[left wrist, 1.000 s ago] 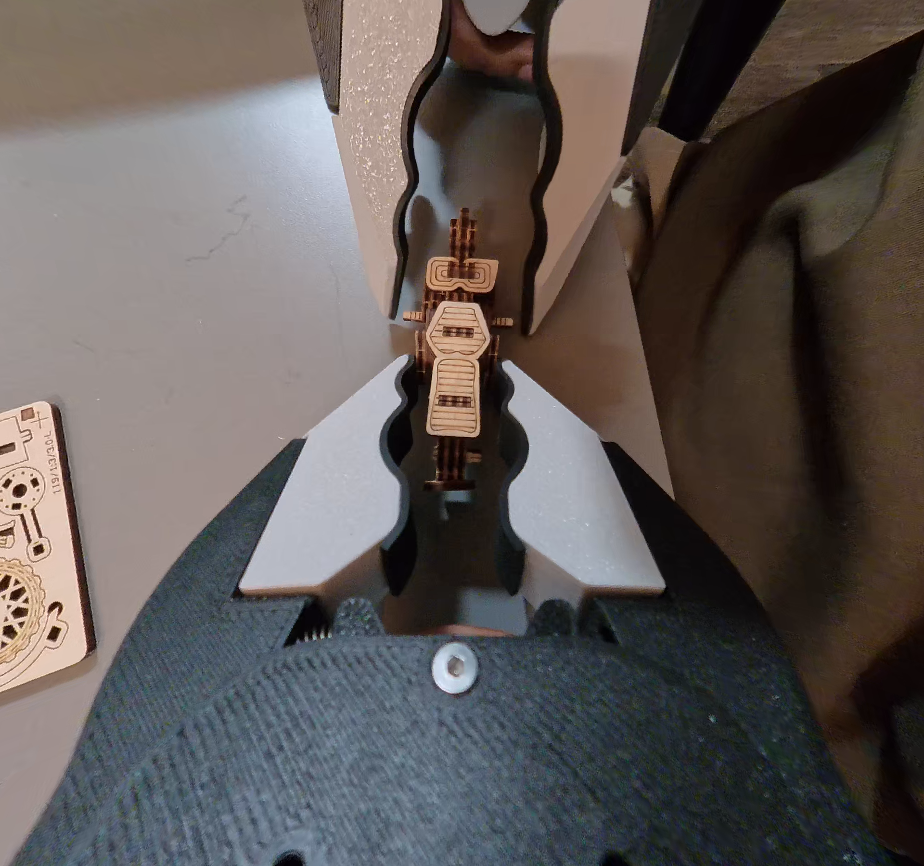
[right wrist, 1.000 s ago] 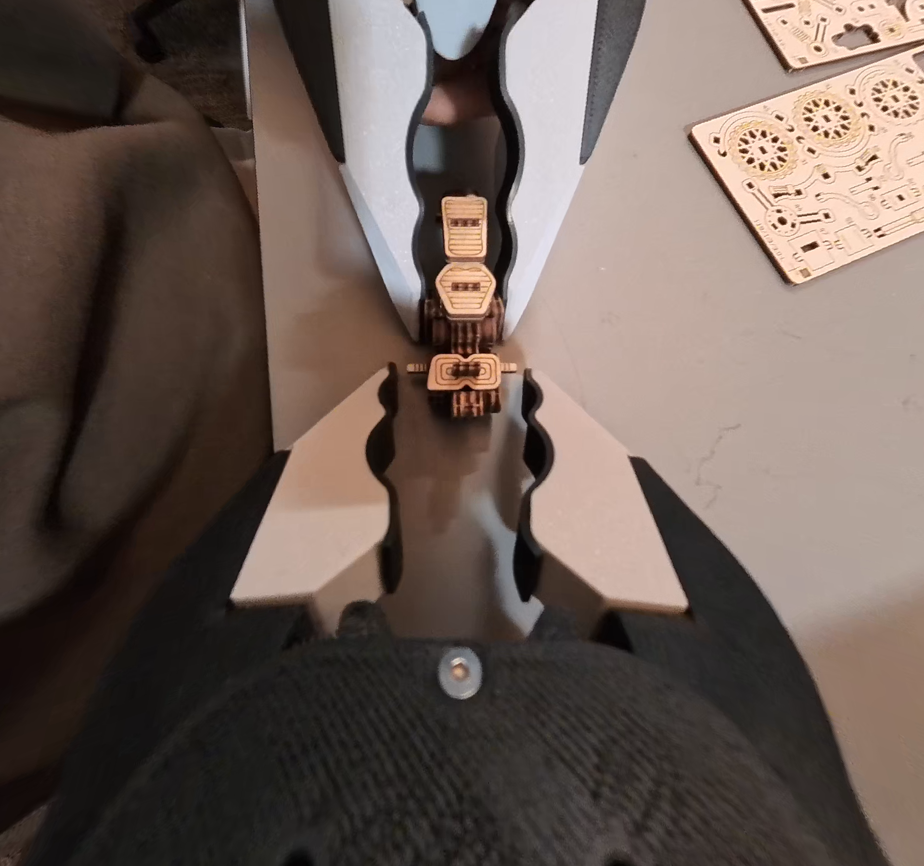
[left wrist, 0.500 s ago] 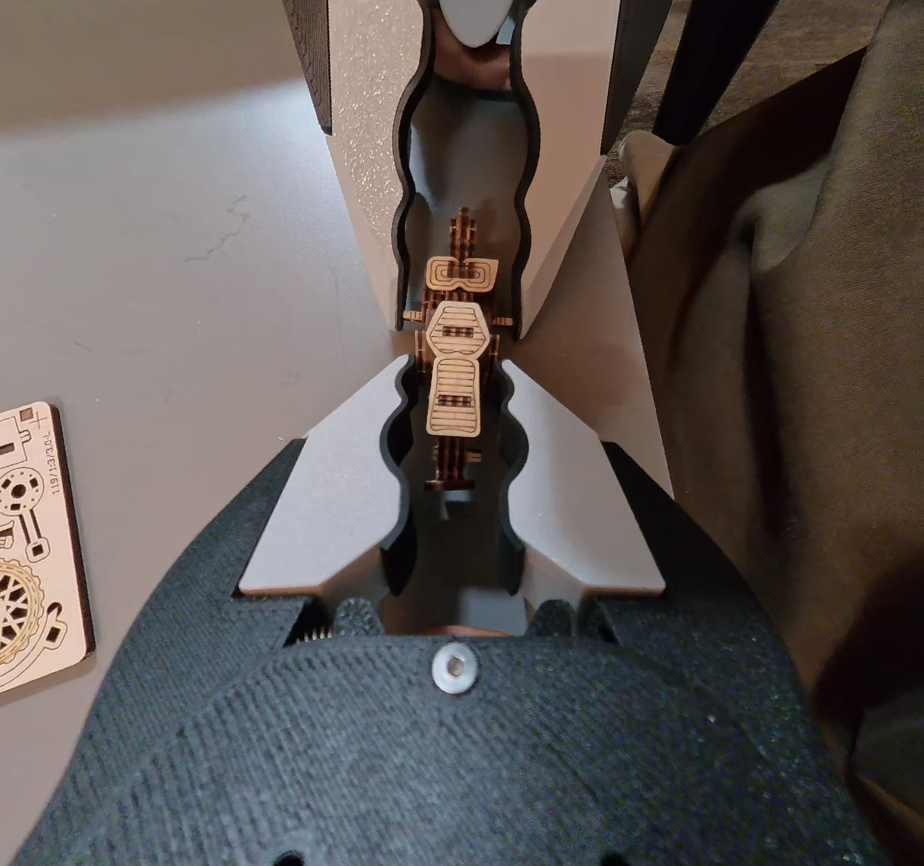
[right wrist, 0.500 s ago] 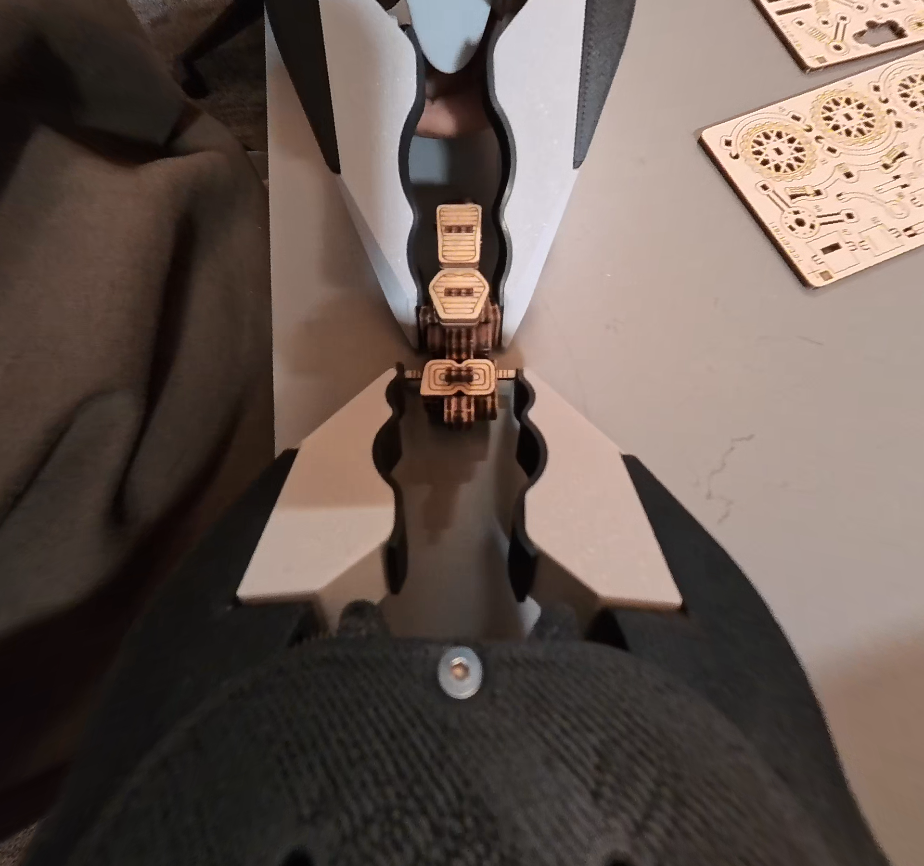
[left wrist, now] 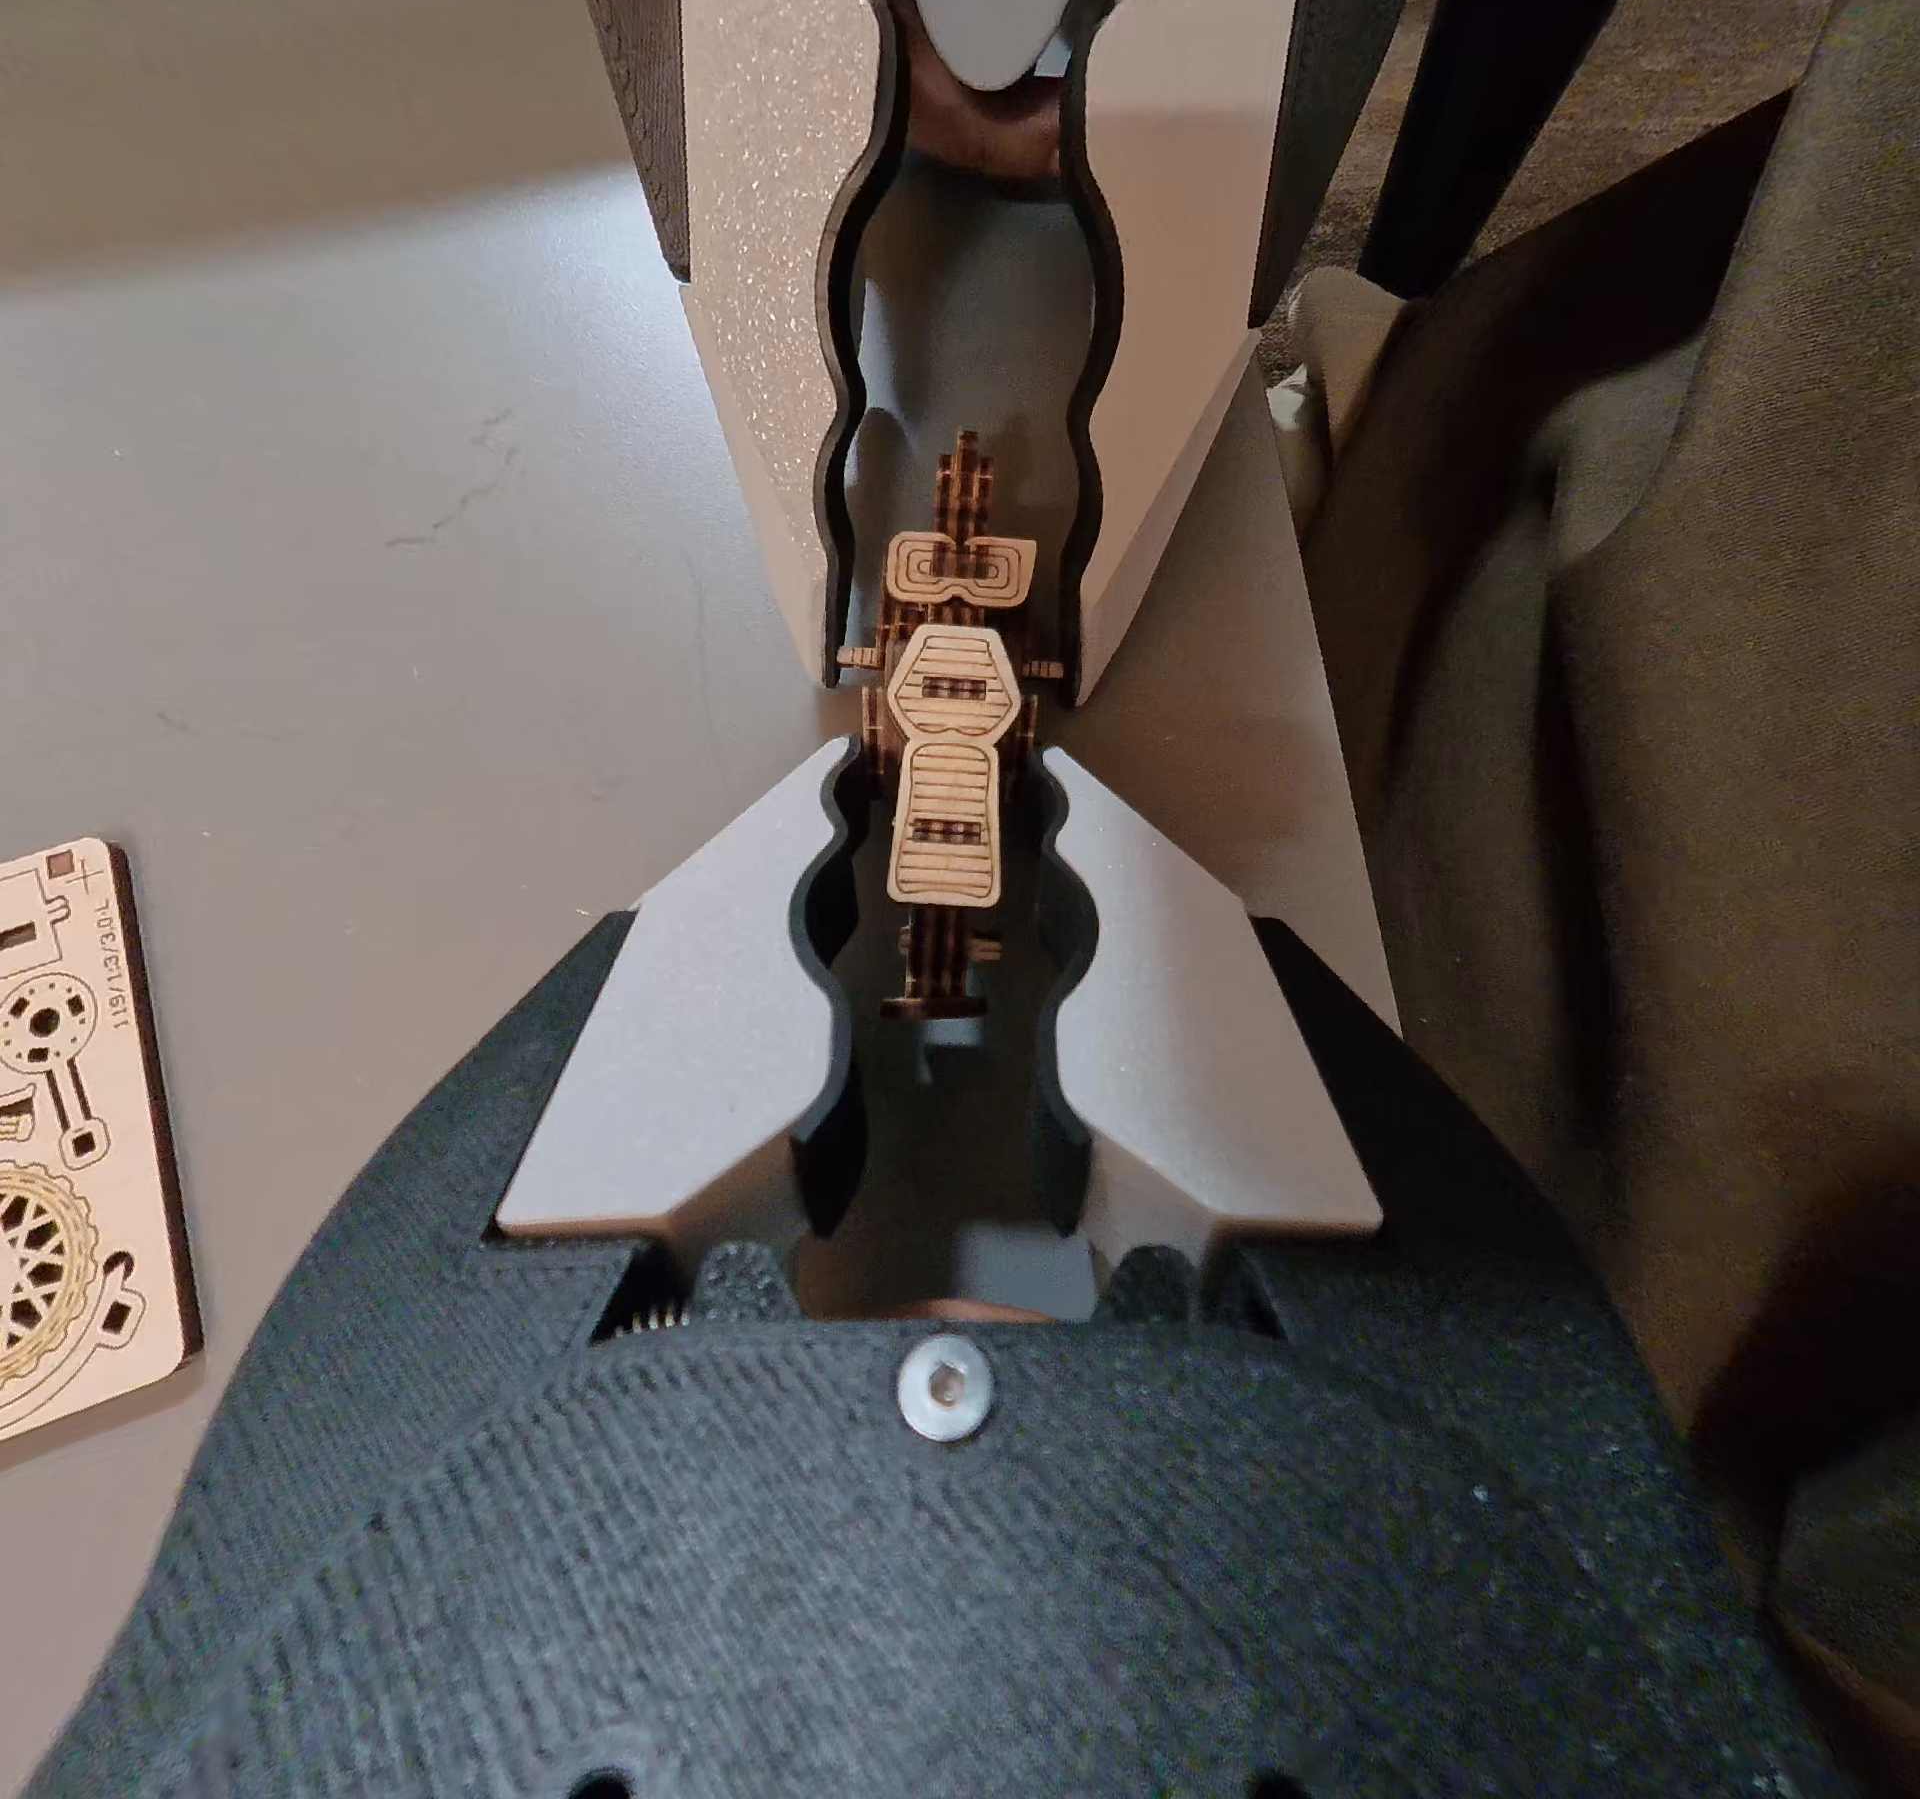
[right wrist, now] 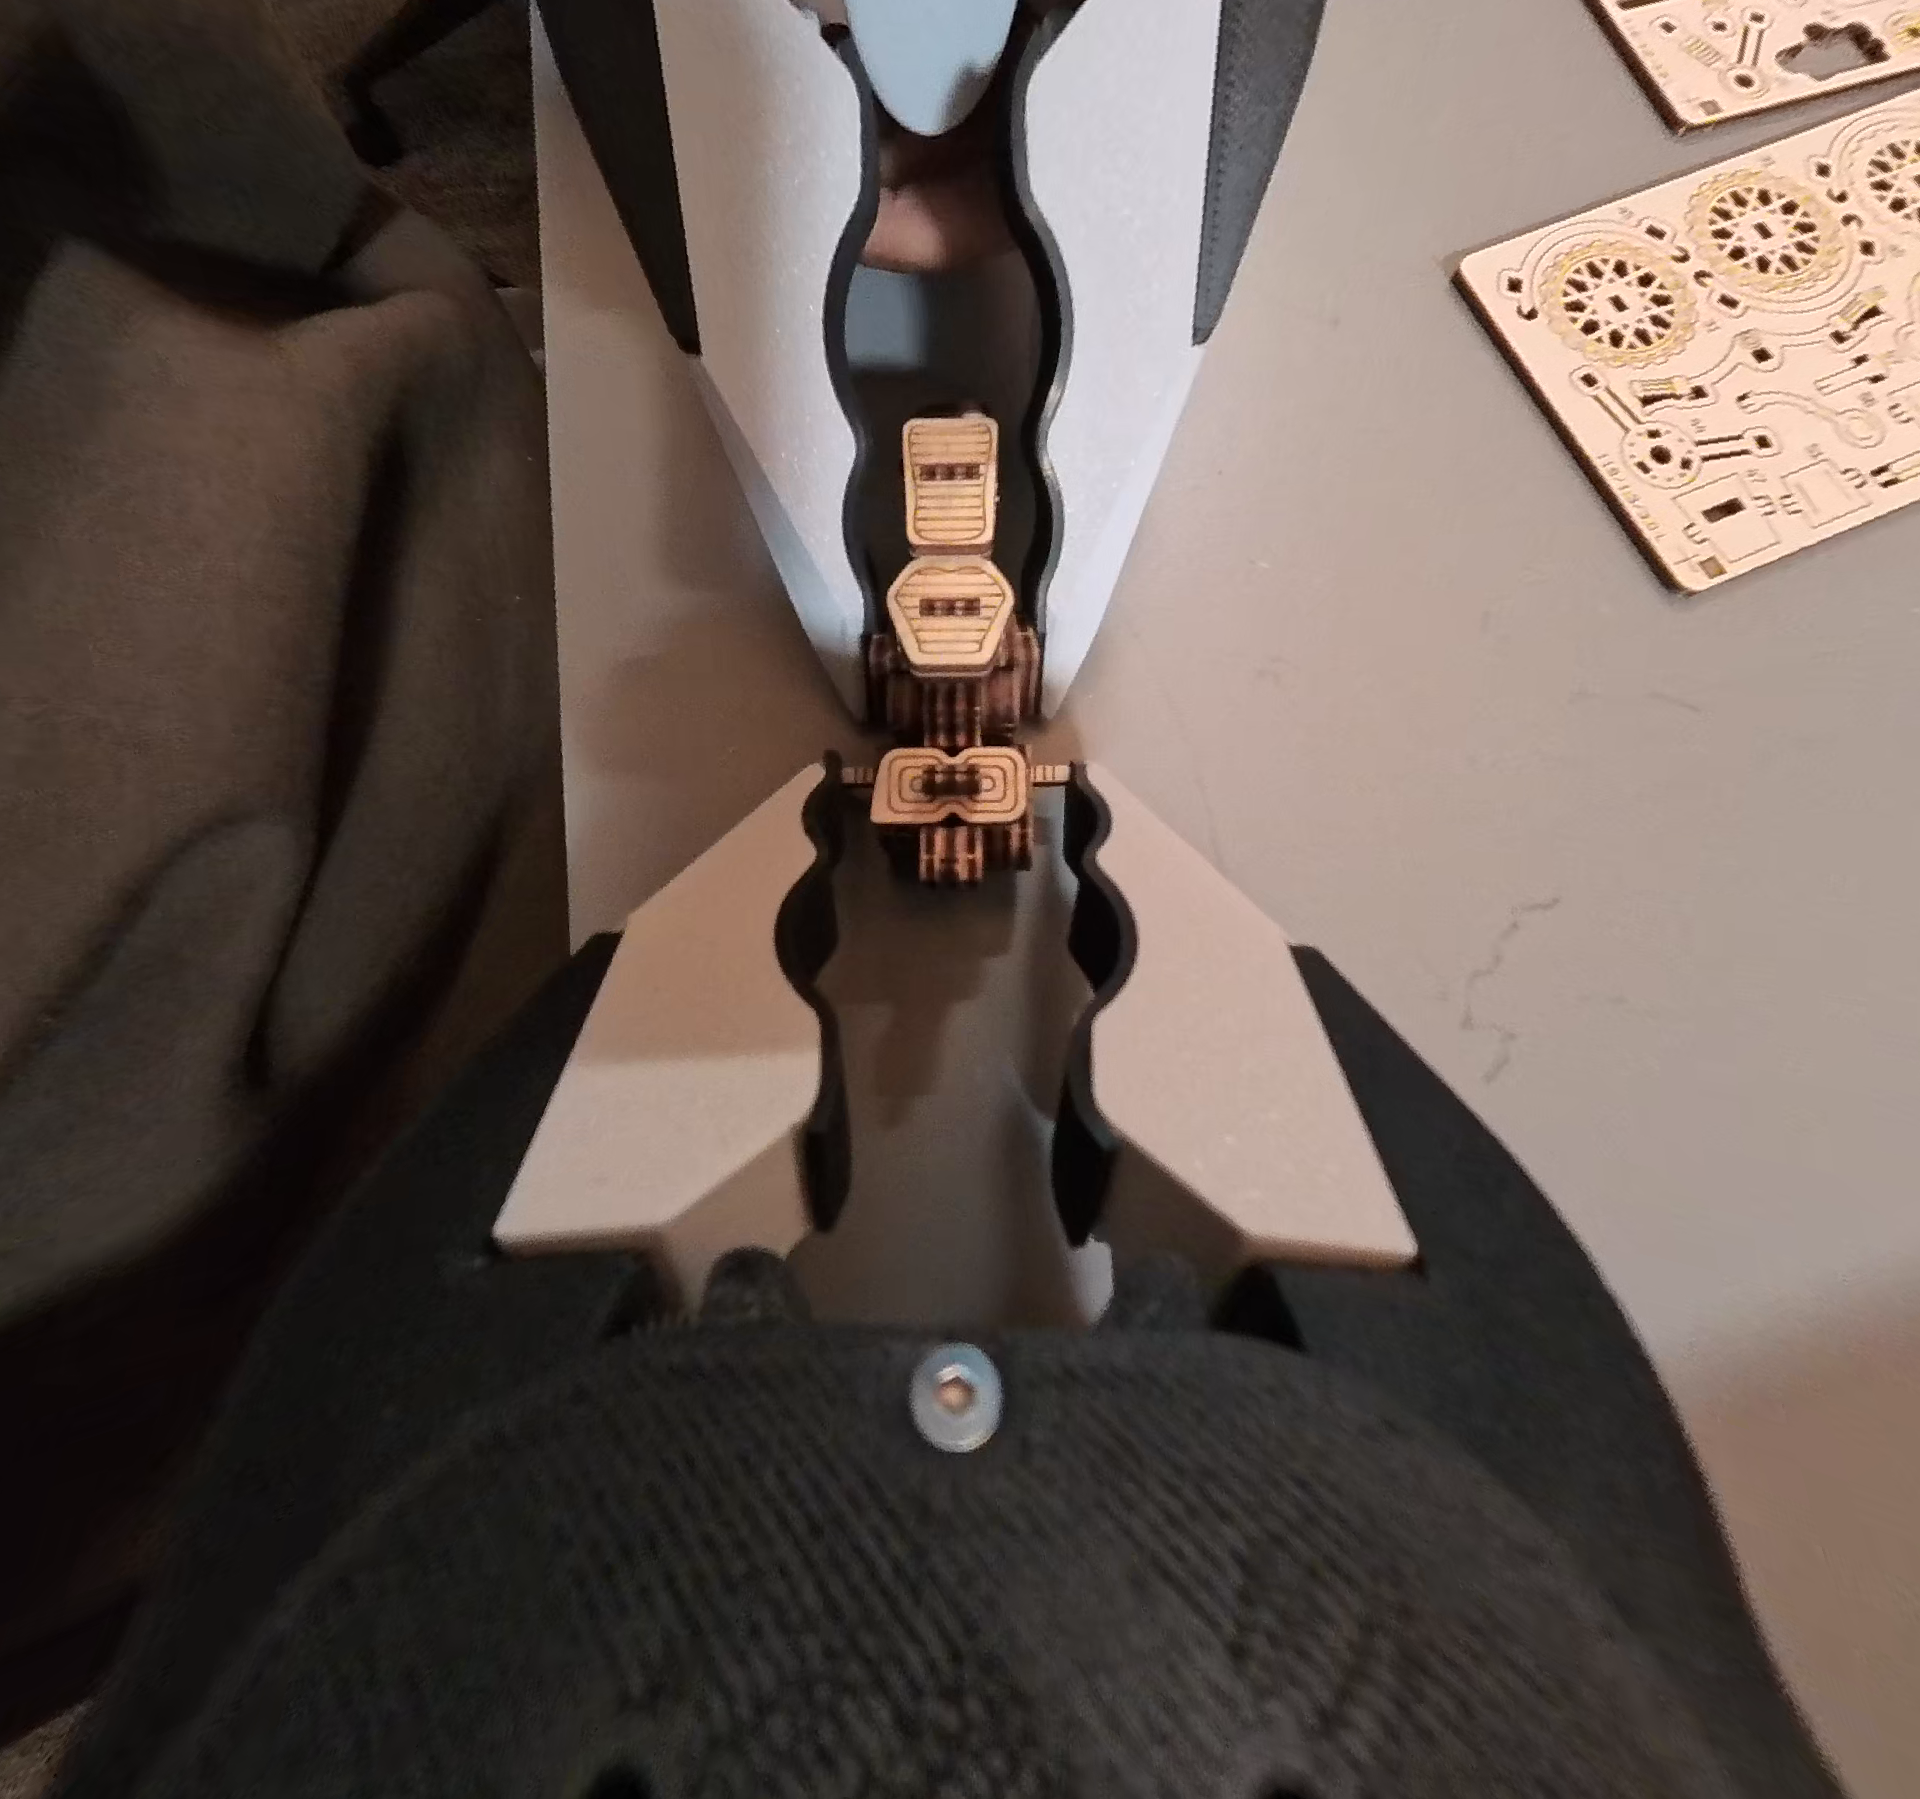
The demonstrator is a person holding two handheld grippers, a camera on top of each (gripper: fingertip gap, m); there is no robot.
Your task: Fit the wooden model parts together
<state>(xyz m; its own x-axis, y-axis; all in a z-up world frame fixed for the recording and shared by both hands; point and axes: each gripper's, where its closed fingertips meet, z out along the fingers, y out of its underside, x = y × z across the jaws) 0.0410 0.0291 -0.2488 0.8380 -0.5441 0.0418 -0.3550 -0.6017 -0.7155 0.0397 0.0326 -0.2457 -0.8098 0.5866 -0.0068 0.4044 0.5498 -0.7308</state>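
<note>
Here the left gripper [left wrist: 951, 762] and right gripper [right wrist: 951, 788] meet tip to tip above the grey table [left wrist: 364, 502]. The left one is clamped on the rear of the small wooden model [left wrist: 951, 773]; the right one's fingers flank its front crossbar, touching its pin ends. Since a second ago the right gripper has narrowed around that crossbar. Cut wooden sheets [right wrist: 1714, 378] lie flat on the table, and olive cloth [left wrist: 1662, 710] drapes beside it.
</note>
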